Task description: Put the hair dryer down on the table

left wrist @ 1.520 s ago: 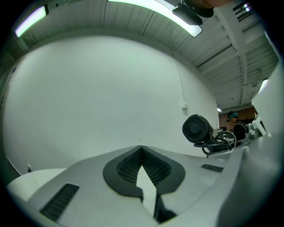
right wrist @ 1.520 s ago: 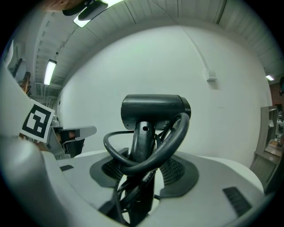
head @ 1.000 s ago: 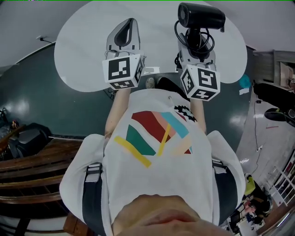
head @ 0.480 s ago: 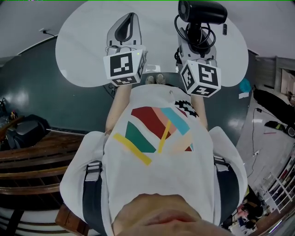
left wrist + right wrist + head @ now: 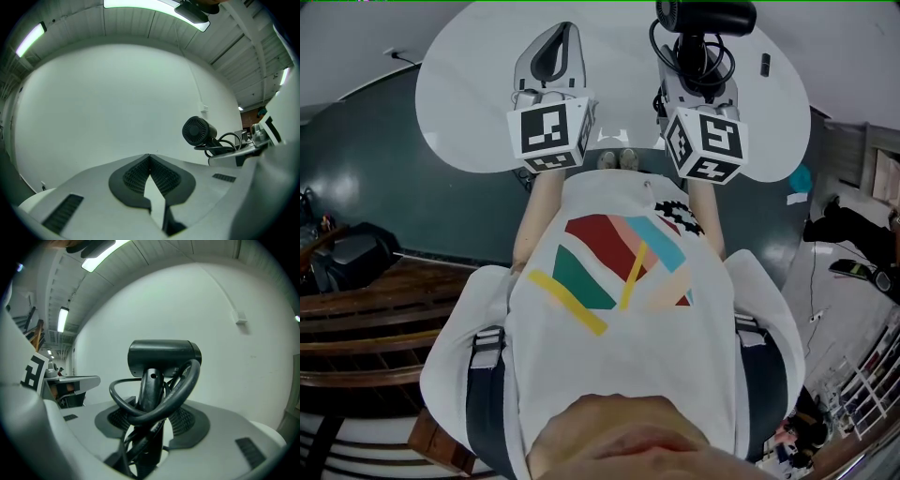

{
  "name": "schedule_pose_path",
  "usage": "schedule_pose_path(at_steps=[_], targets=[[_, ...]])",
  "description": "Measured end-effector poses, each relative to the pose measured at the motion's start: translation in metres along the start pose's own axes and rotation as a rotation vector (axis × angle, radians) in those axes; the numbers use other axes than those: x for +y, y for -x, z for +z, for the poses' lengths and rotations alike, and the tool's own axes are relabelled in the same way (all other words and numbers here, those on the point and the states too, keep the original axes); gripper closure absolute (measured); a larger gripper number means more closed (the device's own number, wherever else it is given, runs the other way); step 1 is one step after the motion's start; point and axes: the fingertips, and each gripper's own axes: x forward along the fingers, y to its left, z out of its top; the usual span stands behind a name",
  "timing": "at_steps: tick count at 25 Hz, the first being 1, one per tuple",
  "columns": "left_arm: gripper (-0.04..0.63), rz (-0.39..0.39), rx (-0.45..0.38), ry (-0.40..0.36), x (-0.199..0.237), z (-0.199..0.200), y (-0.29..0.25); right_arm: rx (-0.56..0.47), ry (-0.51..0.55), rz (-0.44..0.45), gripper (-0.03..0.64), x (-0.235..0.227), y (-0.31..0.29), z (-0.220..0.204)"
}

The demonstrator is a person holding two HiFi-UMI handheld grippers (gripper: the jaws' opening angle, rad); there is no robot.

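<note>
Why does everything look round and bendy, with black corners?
Both gripper views: a wide-angle lens bends the wall into a curve and leaves the corners black. Right gripper view: the hair dryer looks sharp. Left gripper view: the ceiling light washes out white. Head view: dim, and the table bulges.

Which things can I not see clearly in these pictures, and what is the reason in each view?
- The hair dryer: head view, its top is cut off by the upper edge.
- Its handle's lower end: right gripper view, hidden behind the cord and the right gripper.
- A small dark thing on the table: head view, too small to name.
</note>
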Motion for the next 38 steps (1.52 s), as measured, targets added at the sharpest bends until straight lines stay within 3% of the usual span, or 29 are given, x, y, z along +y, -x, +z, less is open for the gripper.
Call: schedule_pose_path(at_steps=[15, 38], targets=[[0.58, 0.024, 0.051, -0.029, 0.007, -0.012, 0.001, 0.145, -0.003, 0.023, 0.394, -0.005, -0.044, -0.026], [0.58, 0.218, 0.104, -0.05, 0.055, -0.023, 0.028, 0.437, 0.041, 0.111, 0.394, 0.001, -0.074, -0.12]])
